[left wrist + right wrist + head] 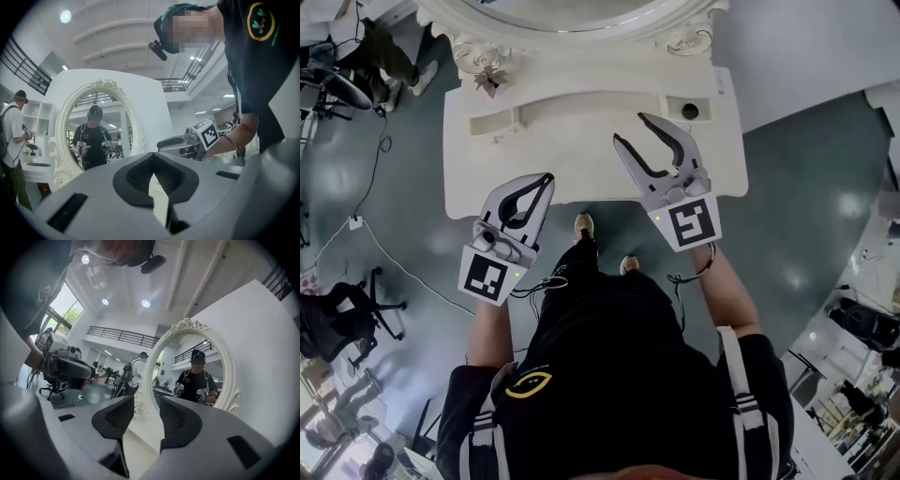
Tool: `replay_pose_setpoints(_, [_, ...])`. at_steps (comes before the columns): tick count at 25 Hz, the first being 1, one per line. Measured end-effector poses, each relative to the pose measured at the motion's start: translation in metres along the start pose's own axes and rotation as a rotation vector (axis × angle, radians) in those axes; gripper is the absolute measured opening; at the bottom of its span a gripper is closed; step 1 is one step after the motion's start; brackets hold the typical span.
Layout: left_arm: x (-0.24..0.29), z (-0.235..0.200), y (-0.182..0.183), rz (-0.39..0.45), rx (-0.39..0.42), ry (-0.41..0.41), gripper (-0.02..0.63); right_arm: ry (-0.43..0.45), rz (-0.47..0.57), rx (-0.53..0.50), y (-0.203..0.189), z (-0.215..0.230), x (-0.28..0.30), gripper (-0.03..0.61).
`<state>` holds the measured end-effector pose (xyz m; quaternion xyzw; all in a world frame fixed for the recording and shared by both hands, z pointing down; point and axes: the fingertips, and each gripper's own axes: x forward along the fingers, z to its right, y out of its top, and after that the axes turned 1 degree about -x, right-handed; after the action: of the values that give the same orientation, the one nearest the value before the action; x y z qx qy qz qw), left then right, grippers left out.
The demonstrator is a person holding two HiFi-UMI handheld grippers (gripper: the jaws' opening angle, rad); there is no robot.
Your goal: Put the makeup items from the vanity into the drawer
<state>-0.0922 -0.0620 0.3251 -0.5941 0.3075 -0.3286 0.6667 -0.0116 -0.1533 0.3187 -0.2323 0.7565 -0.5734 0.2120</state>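
- Empty right claw (630, 127), jaws apart: centre them around the small dark item (690, 111) ahead-right before closing.
- Empty left claw (546, 180), jaws together: hold clear above the bench (581, 178) edge.

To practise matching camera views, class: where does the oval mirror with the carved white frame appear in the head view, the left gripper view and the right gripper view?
Head view: the mirror is cut off at the top edge, centre; mostly its frame shows.
Left gripper view: left of centre, upright, with the person's reflection in it.
Right gripper view: right of centre, with the same reflection.
Shared landmark: the white vanity top below the mirror.
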Motion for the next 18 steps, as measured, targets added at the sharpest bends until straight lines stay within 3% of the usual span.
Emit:
replay_pose_setpoints(10, [0.003, 0.001, 0.0, 0.003, 0.0, -0.007, 0.018, 0.034, -0.032, 0.048, -0.002, -0.032, -0.023, 0.164])
replay_pose_setpoints(18, [0.006, 0.004, 0.003, 0.012, -0.002, -0.019, 0.018, 0.055, -0.047, 0.034, -0.001, -0.047, -0.032, 0.063])
